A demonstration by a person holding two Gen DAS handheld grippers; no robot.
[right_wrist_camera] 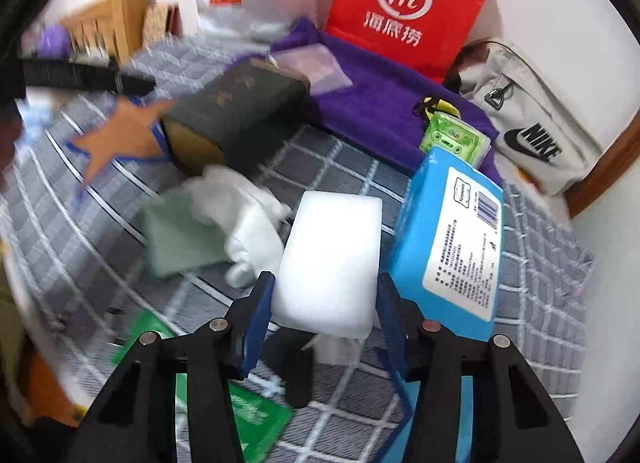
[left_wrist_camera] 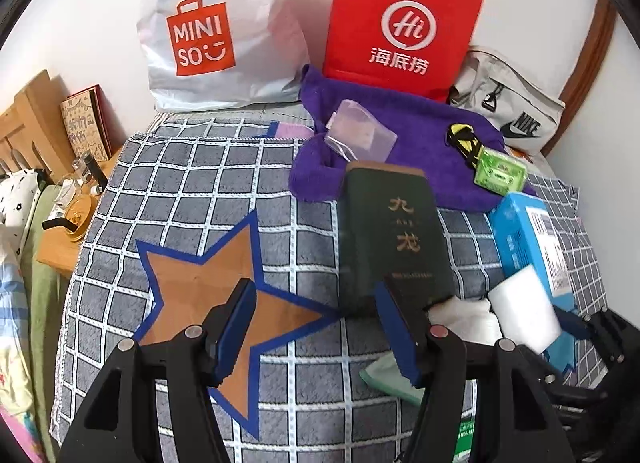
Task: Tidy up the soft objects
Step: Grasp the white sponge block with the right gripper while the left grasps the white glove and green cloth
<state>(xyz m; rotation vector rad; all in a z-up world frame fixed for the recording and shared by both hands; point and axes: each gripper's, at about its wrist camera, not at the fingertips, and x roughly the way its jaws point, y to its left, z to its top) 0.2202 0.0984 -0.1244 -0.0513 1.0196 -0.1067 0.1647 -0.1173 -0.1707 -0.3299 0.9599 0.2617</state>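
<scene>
Looking through the left wrist view first, the left claw (left_wrist_camera: pixel 316 327) hangs open and empty over the checked blanket (left_wrist_camera: pixel 192 191) covering the bed, its jaws straddling the orange star patch (left_wrist_camera: pixel 224 287) and grasping nothing. Just ahead of its right finger stands a dark green box (left_wrist_camera: pixel 392 231), with a purple towel (left_wrist_camera: pixel 400 159) spread behind it carrying a clear pouch (left_wrist_camera: pixel 360 131) and a green cassette case (left_wrist_camera: pixel 500 175). The white sponge block (left_wrist_camera: pixel 524 311) shows at the right edge beside a blue tissue pack (left_wrist_camera: pixel 528 235), near the right claw. This hand looks parked out of the way, probably leaving room for the other to work.

From the right wrist view, the right claw (right_wrist_camera: pixel 326 303) has the white sponge block (right_wrist_camera: pixel 332 259) between its blue pads; the left pad appears to touch its side, while the right pad looks just clear, so I judge the grip is not yet made. The block lies on the blanket, just beside the blue tissue pack (right_wrist_camera: pixel 452 239) and a crumpled white cloth (right_wrist_camera: pixel 248 223) resting on a pale green cloth (right_wrist_camera: pixel 176 239). Approaching the narrow sides suits a squashy thing: it can compress without slipping.
</scene>
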